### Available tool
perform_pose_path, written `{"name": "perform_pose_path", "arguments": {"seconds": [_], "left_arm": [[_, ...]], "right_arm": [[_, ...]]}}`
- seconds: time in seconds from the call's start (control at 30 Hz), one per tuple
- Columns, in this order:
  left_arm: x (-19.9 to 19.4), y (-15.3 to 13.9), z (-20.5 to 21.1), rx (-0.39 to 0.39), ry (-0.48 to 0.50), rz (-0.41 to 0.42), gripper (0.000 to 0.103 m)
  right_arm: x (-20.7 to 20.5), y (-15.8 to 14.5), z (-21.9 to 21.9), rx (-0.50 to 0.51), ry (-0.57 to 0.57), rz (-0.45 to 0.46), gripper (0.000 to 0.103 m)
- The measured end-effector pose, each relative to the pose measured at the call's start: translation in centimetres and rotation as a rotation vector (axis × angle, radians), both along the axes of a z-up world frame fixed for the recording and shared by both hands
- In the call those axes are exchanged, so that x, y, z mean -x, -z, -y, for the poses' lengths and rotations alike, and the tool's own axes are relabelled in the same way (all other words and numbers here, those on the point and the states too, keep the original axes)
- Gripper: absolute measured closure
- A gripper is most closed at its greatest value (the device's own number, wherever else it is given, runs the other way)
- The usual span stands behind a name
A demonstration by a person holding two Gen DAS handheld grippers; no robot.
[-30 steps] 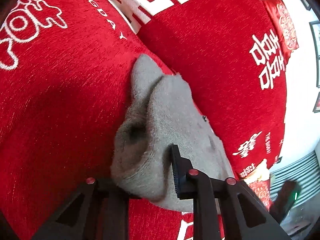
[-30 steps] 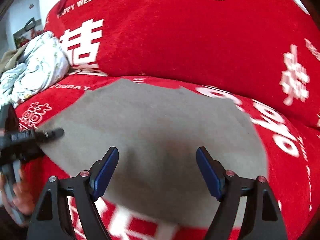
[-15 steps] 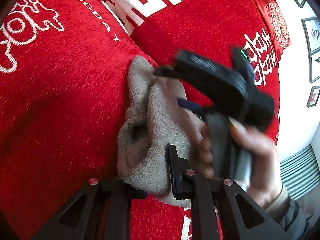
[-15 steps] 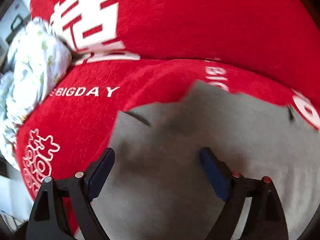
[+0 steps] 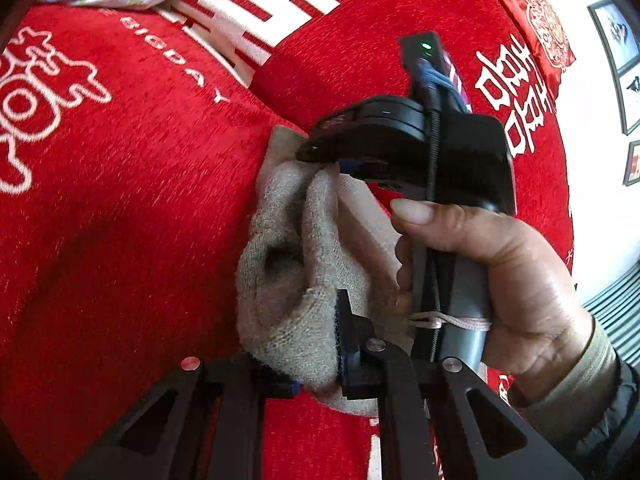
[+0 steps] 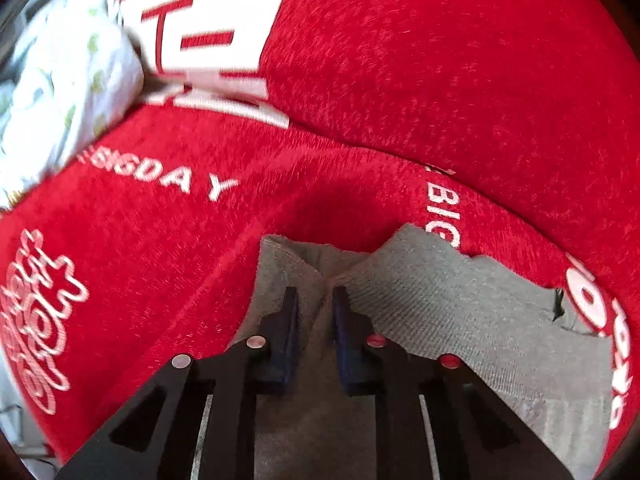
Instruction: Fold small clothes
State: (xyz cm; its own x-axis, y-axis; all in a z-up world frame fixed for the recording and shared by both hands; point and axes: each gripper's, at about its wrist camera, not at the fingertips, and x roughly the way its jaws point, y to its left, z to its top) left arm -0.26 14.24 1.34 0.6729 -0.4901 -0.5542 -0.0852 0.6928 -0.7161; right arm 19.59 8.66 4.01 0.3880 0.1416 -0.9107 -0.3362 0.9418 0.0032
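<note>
A small grey knitted garment (image 5: 288,276) lies on the red sofa cover (image 5: 120,200). My left gripper (image 5: 316,360) is shut on its bunched near edge. My right gripper (image 6: 314,300) is shut on a pinched ridge of the same grey garment (image 6: 440,320) near its far edge. In the left wrist view the right gripper (image 5: 344,164), held by a hand (image 5: 500,280), presses into the cloth just beyond my left fingers. The garment is gathered into folds between the two grippers.
The red sofa seat and backrest (image 6: 440,60) carry white lettering. A crumpled white patterned cloth (image 6: 60,92) lies at the far left against the backrest. A white wall with framed pictures (image 5: 616,40) is at the far right.
My right gripper moved in over the garment's far edge and closed on it. The left gripper kept its hold, and the cloth has bunched up more.
</note>
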Motion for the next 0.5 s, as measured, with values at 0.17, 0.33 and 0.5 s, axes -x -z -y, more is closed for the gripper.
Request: {"name": "perform_pose_path", "arguments": {"seconds": [0.17, 0.33, 0.5], "left_arm": [[0.1, -1.3, 0.2, 0.004, 0.007, 0.016, 0.09], [0.2, -2.5, 0.9, -0.024, 0.019, 0.02, 0.09], [0.1, -3.7, 2.1, -0.08, 0.032, 0.007, 0.09]], "right_arm": [[-0.2, -1.0, 1.6, -0.102, 0.027, -0.011, 0.086], [-0.2, -2.2, 3.0, -0.188, 0.047, 0.0, 0.086], [-0.1, -3.4, 4.7, -0.247, 0.075, 0.0, 0.086]]}}
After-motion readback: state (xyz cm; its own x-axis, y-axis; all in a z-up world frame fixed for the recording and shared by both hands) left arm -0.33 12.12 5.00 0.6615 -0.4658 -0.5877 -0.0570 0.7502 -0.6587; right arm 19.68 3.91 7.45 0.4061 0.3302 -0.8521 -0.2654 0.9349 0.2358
